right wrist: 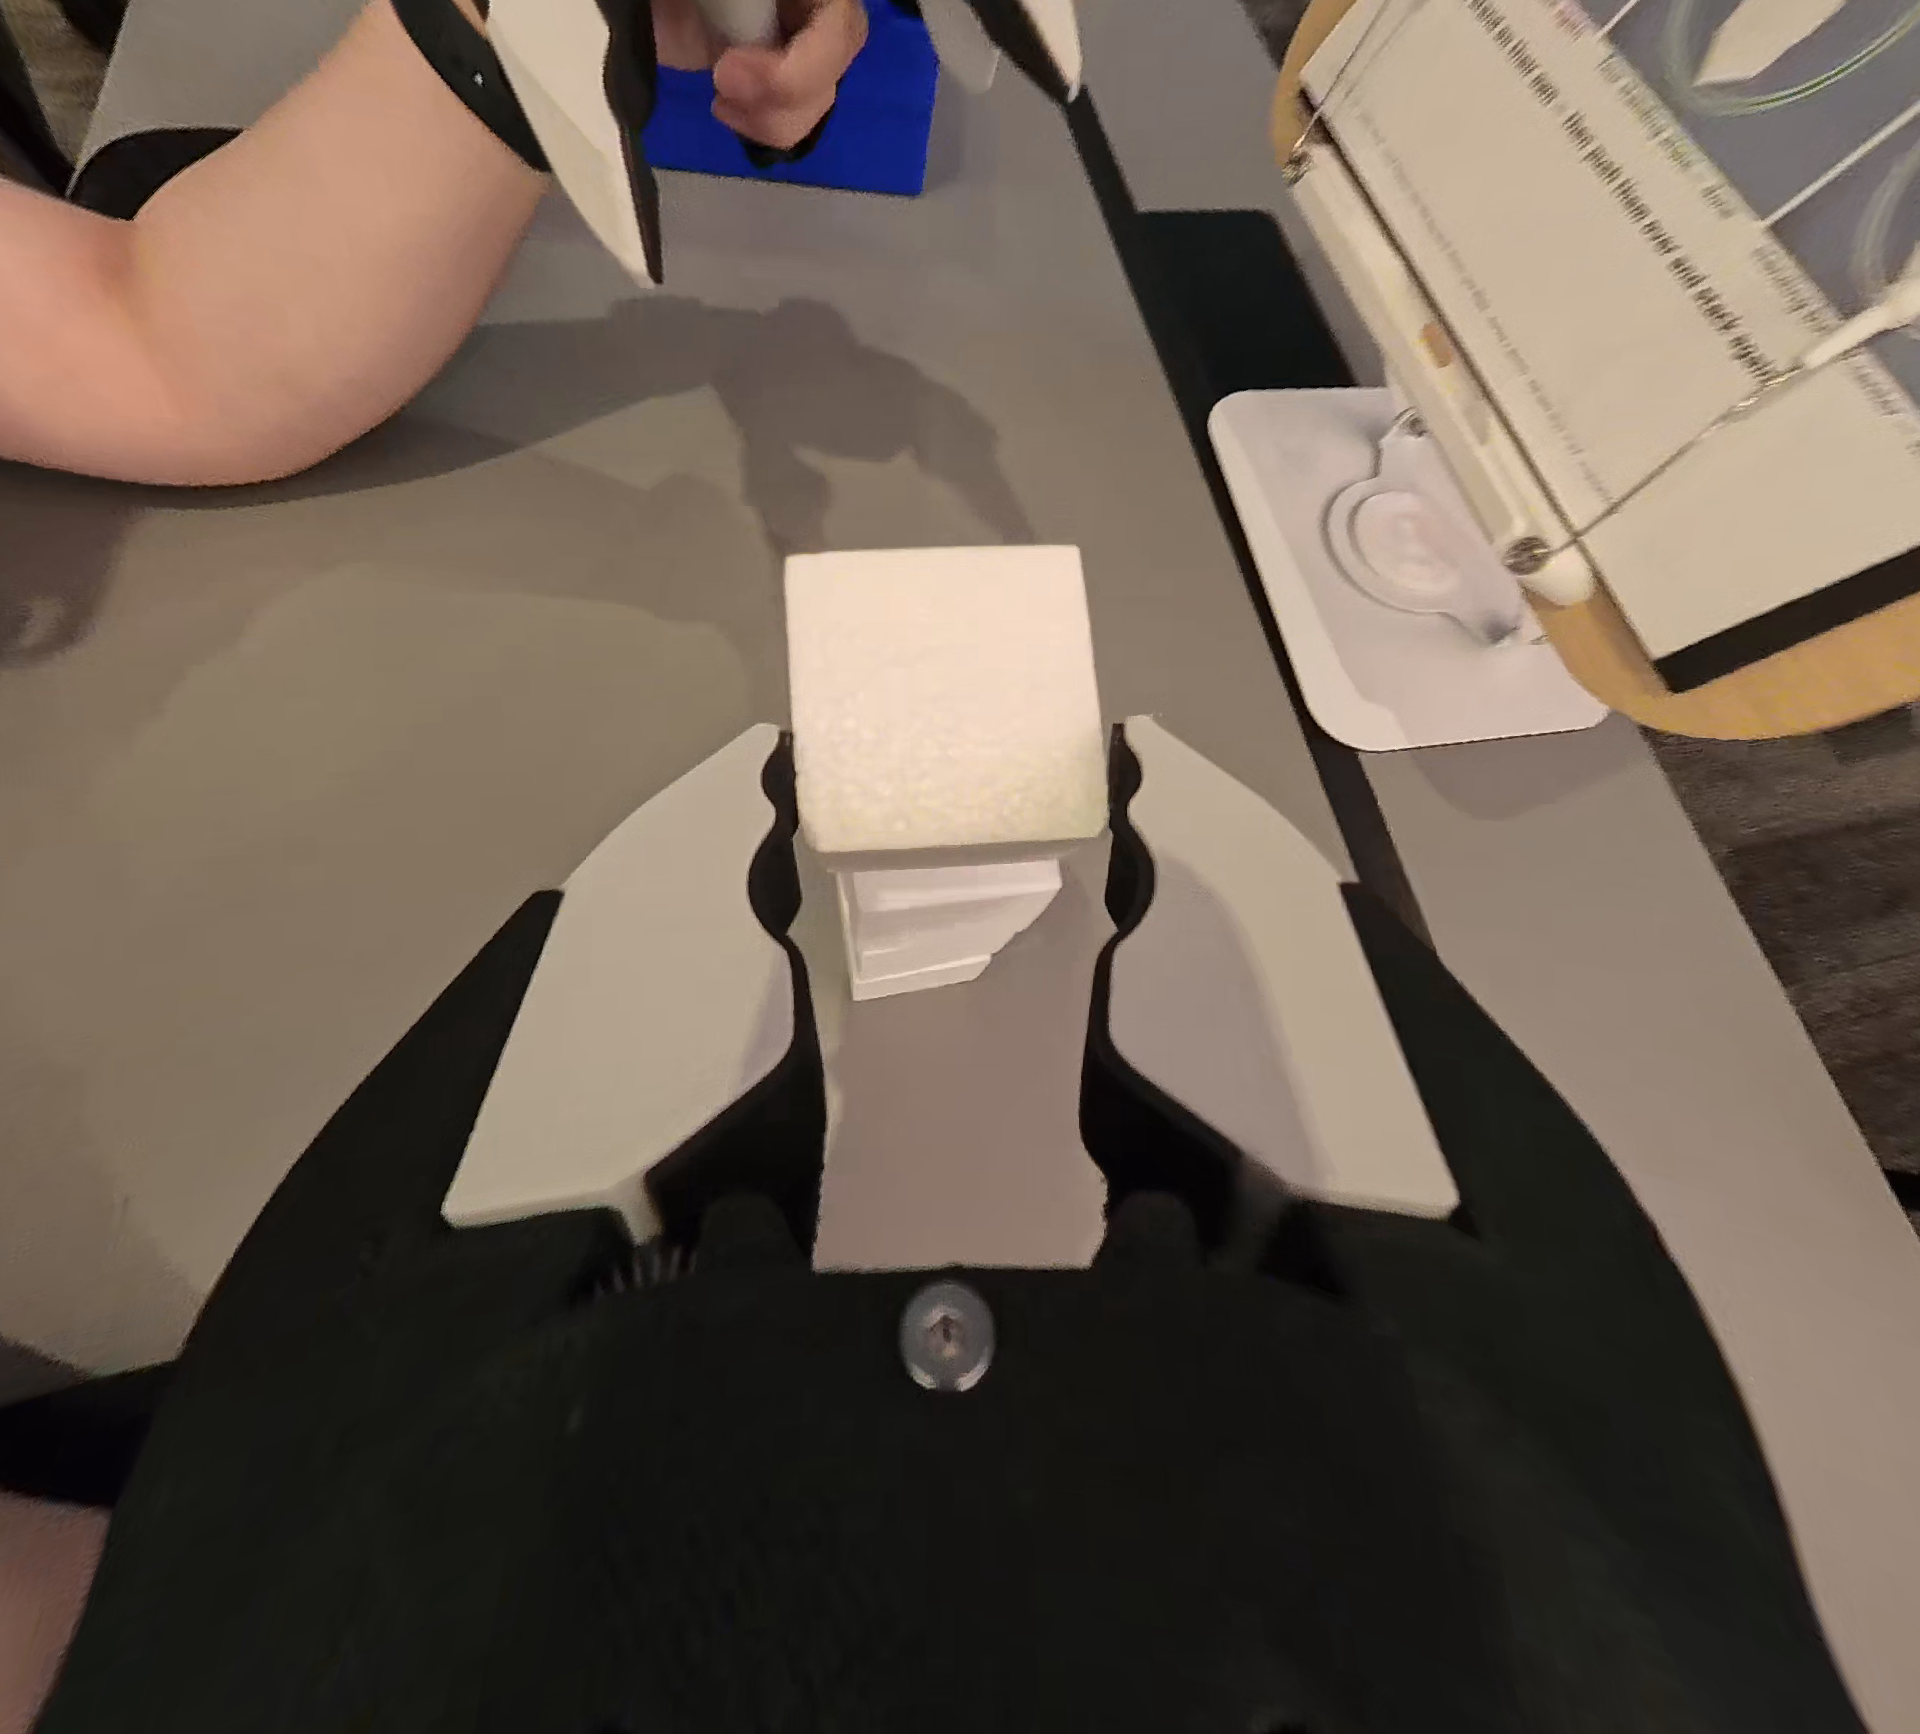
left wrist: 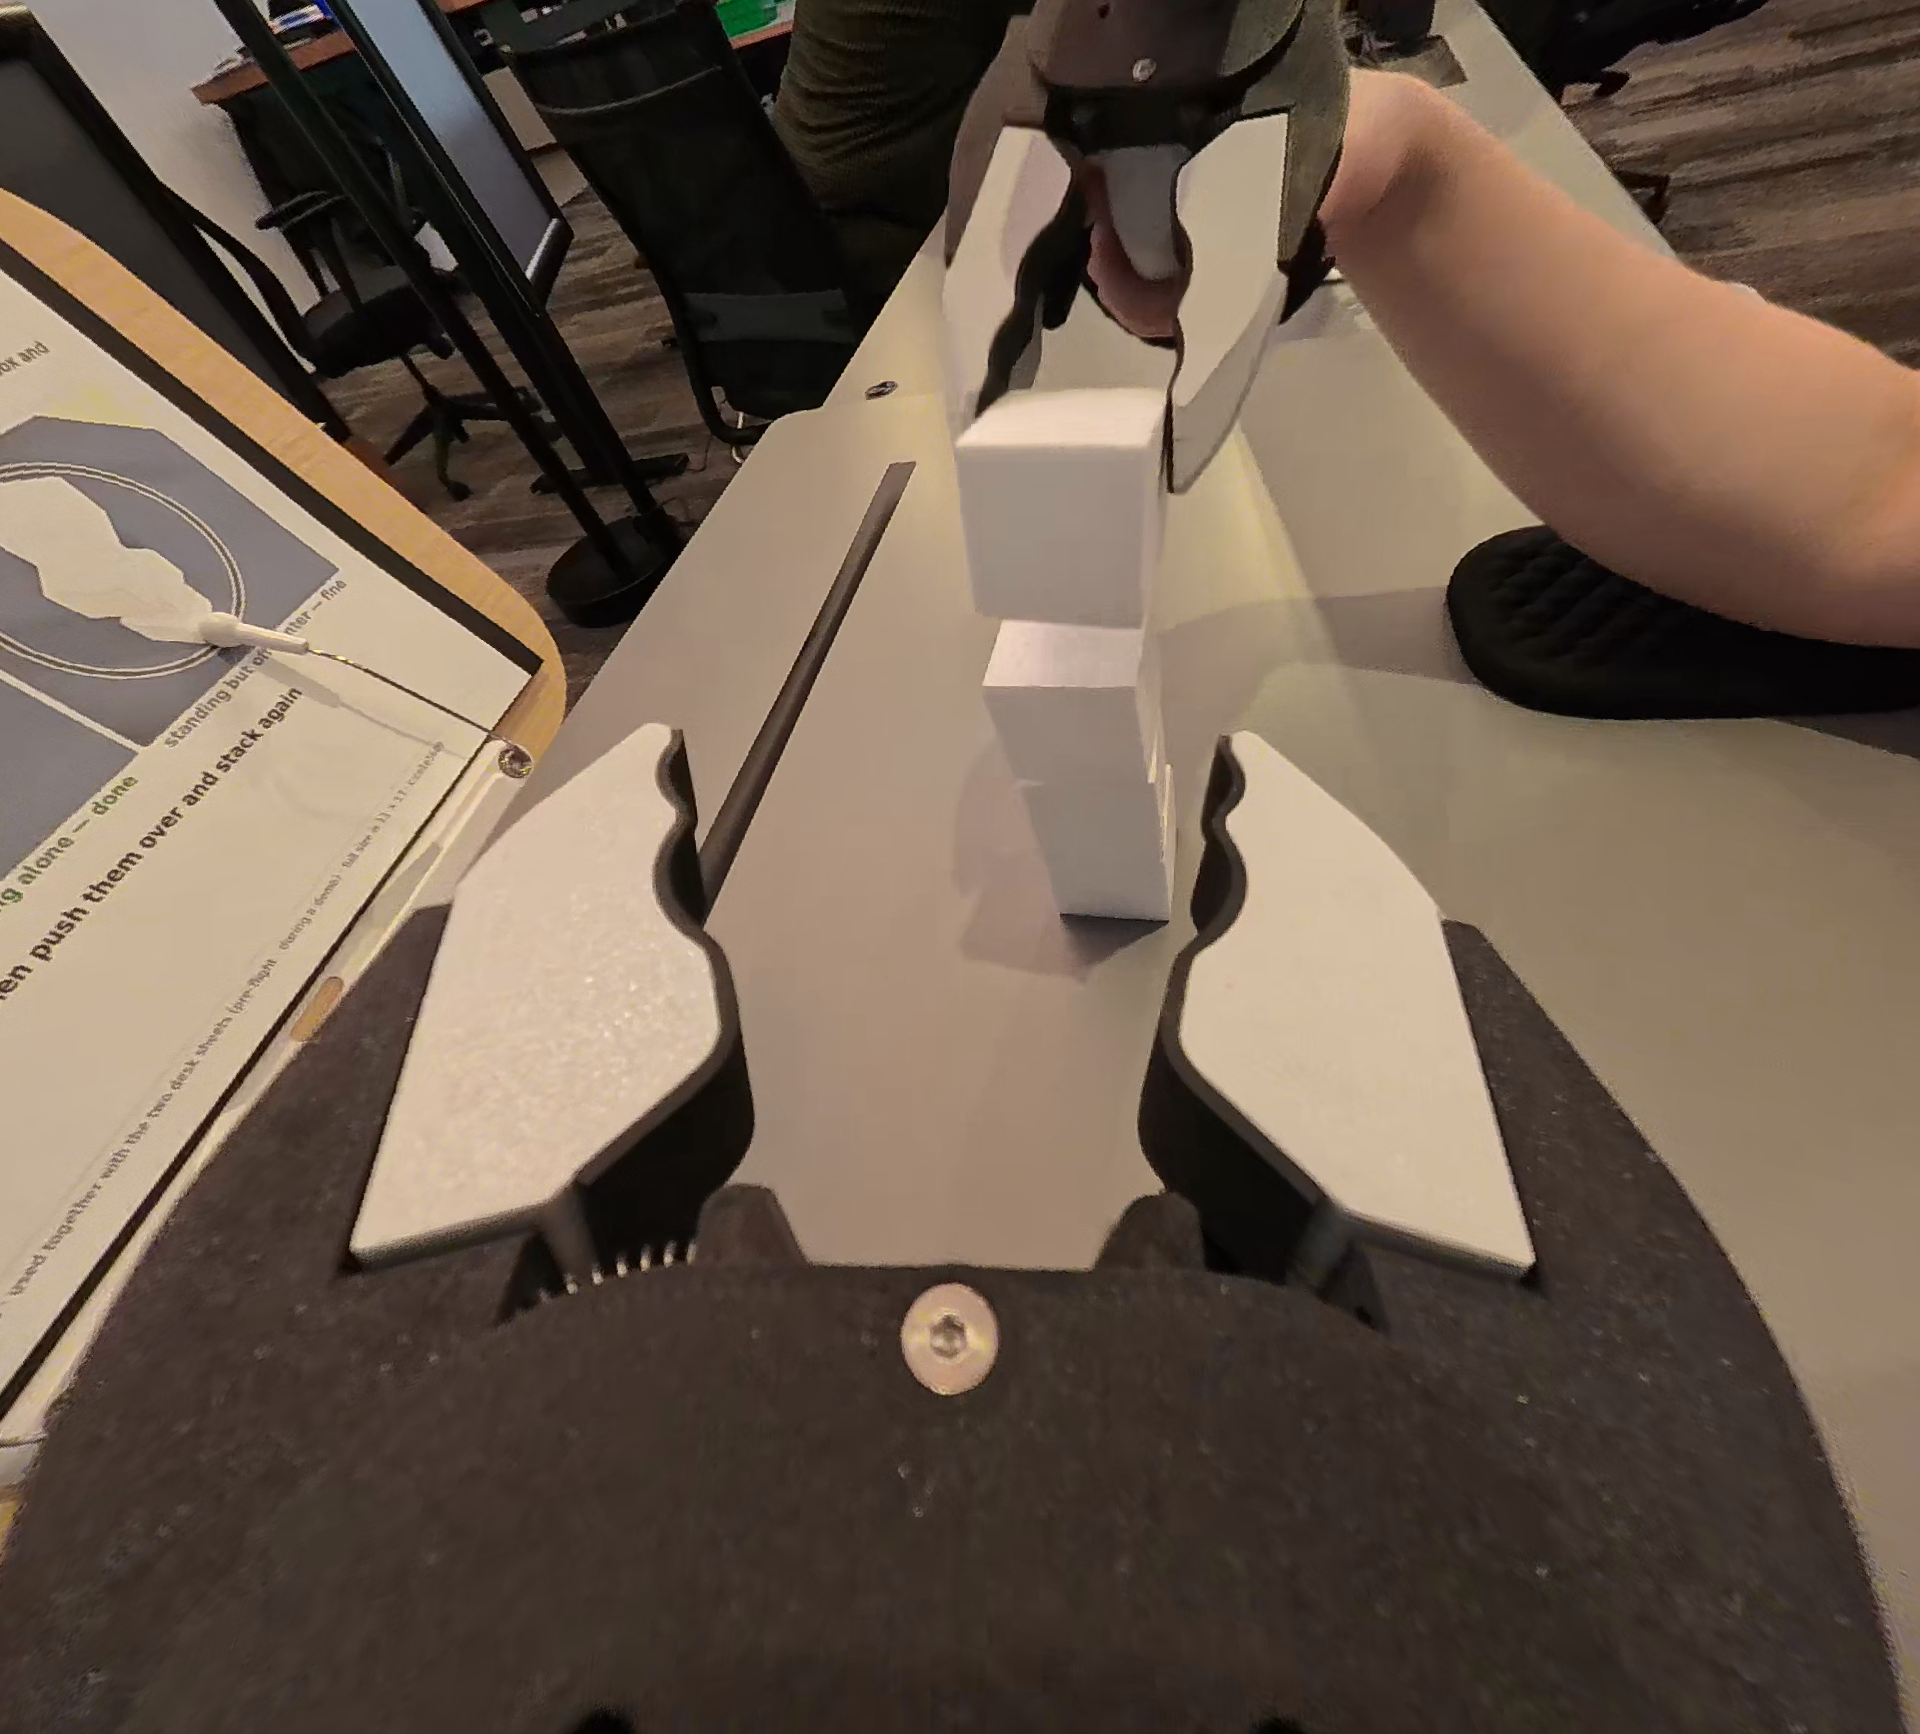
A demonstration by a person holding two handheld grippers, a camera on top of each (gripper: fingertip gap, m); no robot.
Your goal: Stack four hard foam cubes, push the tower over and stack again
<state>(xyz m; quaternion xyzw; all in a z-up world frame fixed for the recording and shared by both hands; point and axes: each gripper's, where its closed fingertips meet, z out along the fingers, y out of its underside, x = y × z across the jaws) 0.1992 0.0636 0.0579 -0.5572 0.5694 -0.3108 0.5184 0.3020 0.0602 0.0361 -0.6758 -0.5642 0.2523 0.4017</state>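
Note:
A tower of white foam cubes (left wrist: 1091, 749) stands on the grey table (left wrist: 1610, 957), its lower cubes slightly offset. My right gripper (right wrist: 951, 739) comes in from above and behind, shut on the top cube (right wrist: 935, 687), which rests on the tower. In the left wrist view the right gripper (left wrist: 1081, 437) flanks the top cube (left wrist: 1060, 521). My left gripper (left wrist: 951, 744) is open and empty, low over the table just in front of the tower's base. In the right wrist view it (right wrist: 860, 183) hangs open beyond the tower.
A wooden board with a clipped instruction sheet (left wrist: 208, 801) stands left of the tower, also in the right wrist view (right wrist: 1558, 230). A white tray (right wrist: 1351, 645) lies beneath it. A blue box (right wrist: 894, 126), a black pad (left wrist: 1662, 635) and forearms (left wrist: 1610, 458) are nearby. A dark slot (left wrist: 810, 645) runs along the table. The left gripper's tips are roughly 12 centimeters from the right gripper's.

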